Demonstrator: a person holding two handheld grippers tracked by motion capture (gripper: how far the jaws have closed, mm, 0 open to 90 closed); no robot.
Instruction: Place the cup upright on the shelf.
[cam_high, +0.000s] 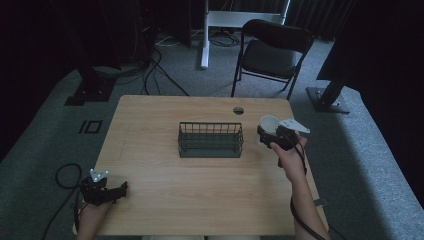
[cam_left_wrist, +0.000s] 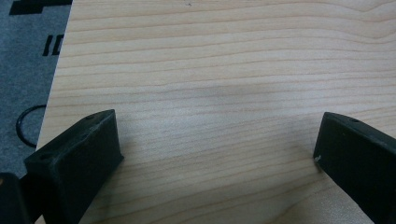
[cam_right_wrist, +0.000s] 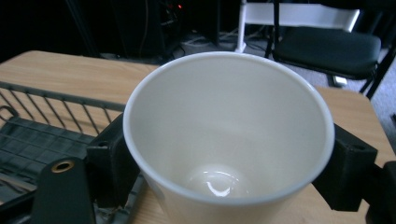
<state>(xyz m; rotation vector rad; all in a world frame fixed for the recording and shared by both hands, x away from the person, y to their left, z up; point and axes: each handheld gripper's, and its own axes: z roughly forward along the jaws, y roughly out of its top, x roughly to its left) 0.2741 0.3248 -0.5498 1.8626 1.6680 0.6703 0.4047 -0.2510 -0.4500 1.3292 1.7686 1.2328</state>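
Right gripper (cam_high: 270, 136) clamps a white ceramic cup (cam_right_wrist: 229, 140) above the light wooden bench (cam_high: 200, 195), just right of the dark wire basket (cam_high: 210, 140); apparently lifted, though that's hard to judge. Left gripper (cam_high: 121, 189) rests wide open, empty, near the bench's left front corner.

You were working in what looked like a lab or recording studio rather than a home. Your light wooden desk (cam_high: 200, 195) stood alone on grey carpet (cam_high: 45, 125), with dark curtains (cam_high: 390, 45) closing off the sides and back. Black stand bases (cam_high: 90, 92) sat on the floor at both far corners of the desk, and loose cables (cam_high: 155, 70) ran across the carpet behind it. A black folding chair (cam_high: 272, 52) stood empty beyond the desk, beside the white leg of another stand (cam_high: 205, 35). Black tape marks (cam_high: 91, 126) were stuck on the carpet to your left.
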